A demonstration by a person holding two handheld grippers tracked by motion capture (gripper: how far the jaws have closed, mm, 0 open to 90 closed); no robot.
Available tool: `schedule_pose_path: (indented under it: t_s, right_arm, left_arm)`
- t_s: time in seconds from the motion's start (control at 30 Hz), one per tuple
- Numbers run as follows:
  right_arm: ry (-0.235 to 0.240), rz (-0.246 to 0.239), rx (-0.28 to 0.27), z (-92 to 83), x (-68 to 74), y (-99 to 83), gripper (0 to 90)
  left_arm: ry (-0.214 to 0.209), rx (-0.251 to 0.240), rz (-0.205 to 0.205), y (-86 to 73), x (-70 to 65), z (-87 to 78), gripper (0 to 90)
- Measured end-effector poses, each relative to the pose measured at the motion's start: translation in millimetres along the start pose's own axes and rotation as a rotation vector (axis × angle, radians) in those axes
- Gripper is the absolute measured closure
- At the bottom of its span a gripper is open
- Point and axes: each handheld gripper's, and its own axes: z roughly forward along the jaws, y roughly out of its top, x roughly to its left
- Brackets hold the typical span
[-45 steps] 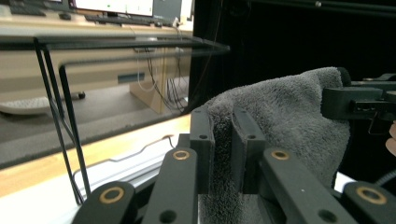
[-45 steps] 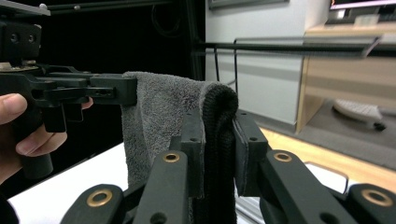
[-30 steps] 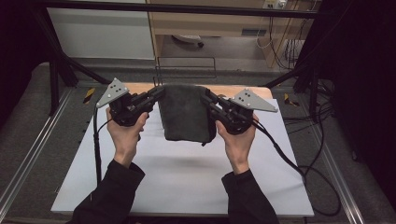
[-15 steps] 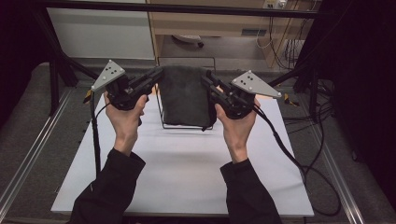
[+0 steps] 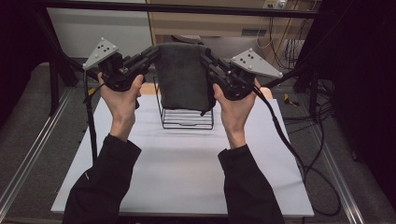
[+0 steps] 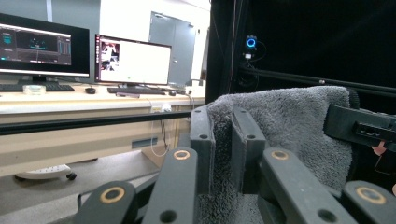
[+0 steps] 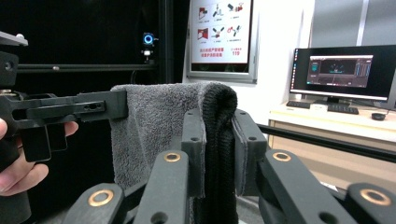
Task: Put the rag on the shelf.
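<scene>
You hold a grey towel (image 5: 182,74) up by its top corners, above the white table (image 5: 182,163).

The table is bare at your end; a black wire rack (image 5: 187,114) stands at its far side, and the hanging towel covers the rack's upper part — you cannot tell whether cloth touches wire. The towel's lower edge is cut off in both gripper views. Your left gripper (image 5: 152,55) pinches the left corner, jaws narrow with cloth between them (image 6: 223,140); your right gripper (image 5: 208,59) clamps the right corner likewise (image 7: 217,140). Behind, monitors (image 6: 133,60) sit on a desk, a poster (image 7: 219,32) hangs on the wall — its text is too small to read.
</scene>
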Motion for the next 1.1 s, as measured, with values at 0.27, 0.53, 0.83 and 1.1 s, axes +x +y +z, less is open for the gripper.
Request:
schedule_pose_path:
  t_s: [0.27, 0.53, 0.83, 1.1]
  right_arm:
    - [-0.013, 0.002, -0.021, 10.9, -7.1, 15.2, 78.1]
    - [-0.019, -0.003, -0.039, 24.3, -17.8, 26.6, 78.3]
    - [-0.021, -0.012, -0.064, 46.5, -30.0, 39.2, 78.3]
    - [-0.029, -0.020, -0.077, 65.7, -38.9, 51.3, 78.4]
  left_arm:
    - [-0.003, -0.016, -0.012, 15.3, 6.4, 11.0, 80.7]
    - [0.007, -0.026, -0.003, 29.4, 11.4, 22.0, 80.7]
    - [0.032, -0.035, 0.003, 46.0, 23.9, 38.5, 80.7]
    - [0.047, -0.050, 0.003, 59.6, 34.1, 49.5, 80.6]
